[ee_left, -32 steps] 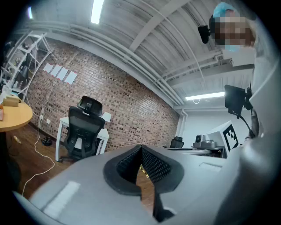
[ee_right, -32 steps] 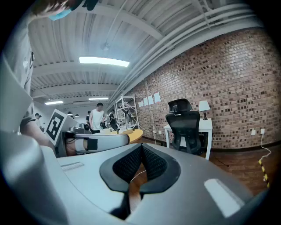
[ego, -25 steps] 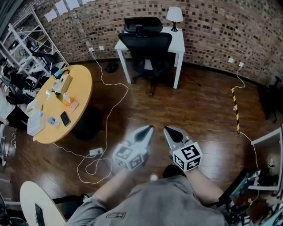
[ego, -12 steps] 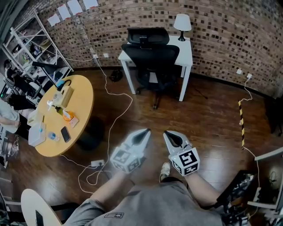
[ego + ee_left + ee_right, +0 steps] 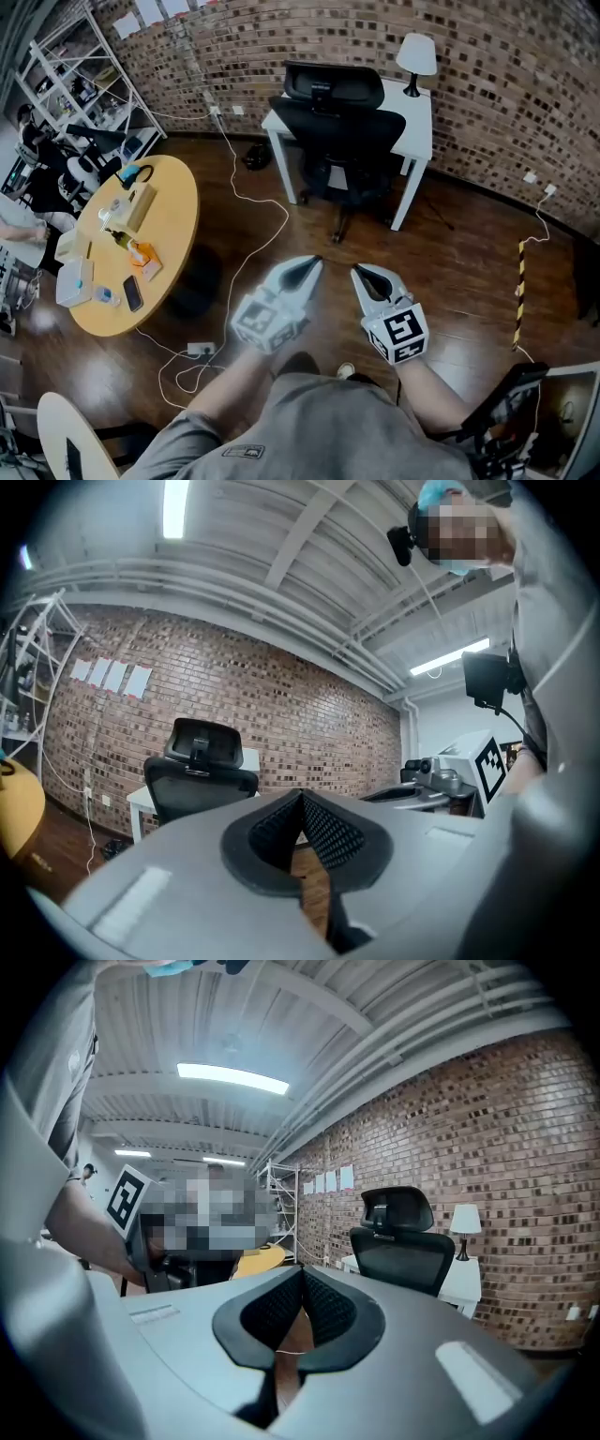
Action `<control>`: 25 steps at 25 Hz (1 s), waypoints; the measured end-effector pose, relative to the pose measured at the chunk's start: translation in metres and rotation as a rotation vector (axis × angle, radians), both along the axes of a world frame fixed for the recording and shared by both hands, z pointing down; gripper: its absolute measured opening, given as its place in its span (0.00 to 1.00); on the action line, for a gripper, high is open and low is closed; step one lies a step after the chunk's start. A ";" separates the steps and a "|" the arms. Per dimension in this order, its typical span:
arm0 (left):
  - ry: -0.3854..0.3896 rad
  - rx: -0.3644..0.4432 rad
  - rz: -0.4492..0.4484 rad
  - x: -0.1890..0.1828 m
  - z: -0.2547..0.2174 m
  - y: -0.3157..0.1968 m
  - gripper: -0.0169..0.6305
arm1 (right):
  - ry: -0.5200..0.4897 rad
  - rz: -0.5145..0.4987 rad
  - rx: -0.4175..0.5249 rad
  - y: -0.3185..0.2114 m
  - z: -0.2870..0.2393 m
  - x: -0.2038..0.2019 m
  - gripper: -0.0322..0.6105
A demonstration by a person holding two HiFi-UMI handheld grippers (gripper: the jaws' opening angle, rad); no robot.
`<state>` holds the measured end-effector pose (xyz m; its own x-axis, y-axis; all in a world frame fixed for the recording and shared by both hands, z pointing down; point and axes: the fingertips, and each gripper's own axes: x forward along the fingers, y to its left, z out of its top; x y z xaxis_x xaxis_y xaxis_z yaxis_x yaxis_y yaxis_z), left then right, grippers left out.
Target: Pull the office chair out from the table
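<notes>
A brick wall (image 5: 506,56) runs along the far side of the room, above a dark wooden floor (image 5: 450,253). At the left a white shelving rack (image 5: 70,56) stands by the wall, and a round yellow desk (image 5: 173,216) sits in front of it with small items on its top, a black phone (image 5: 132,293) among them. A white desk (image 5: 419,112) stands against the wall at the far middle. The black office chair (image 5: 345,131) is tucked in at that desk, its mesh back and headrest facing the person and its seat beneath the top, with one leg of its base showing on the floor in front. A long white cable (image 5: 253,234) snakes from the wall across the floor. The person holds both claws side by side, well apart from the chair and pointing toward it. The left claw (image 5: 314,262) is closed, pads together on nothing, and the right claw (image 5: 356,272) is likewise closed and empty. A small white table lamp (image 5: 416,58) stands on the white desk's right corner
</notes>
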<state>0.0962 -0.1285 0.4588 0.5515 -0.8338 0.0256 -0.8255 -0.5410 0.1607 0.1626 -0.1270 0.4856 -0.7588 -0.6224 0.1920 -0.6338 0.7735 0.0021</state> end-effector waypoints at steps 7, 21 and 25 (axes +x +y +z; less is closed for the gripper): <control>0.006 0.027 0.045 -0.038 0.005 -0.083 0.03 | 0.022 0.042 0.005 -0.080 0.010 -0.029 0.07; 0.007 0.048 0.215 -0.134 -0.011 -0.261 0.03 | 0.075 0.272 0.018 -0.249 -0.002 -0.091 0.07; 0.005 0.040 0.201 -0.130 -0.008 -0.303 0.03 | 0.089 0.265 0.020 -0.291 0.001 -0.080 0.07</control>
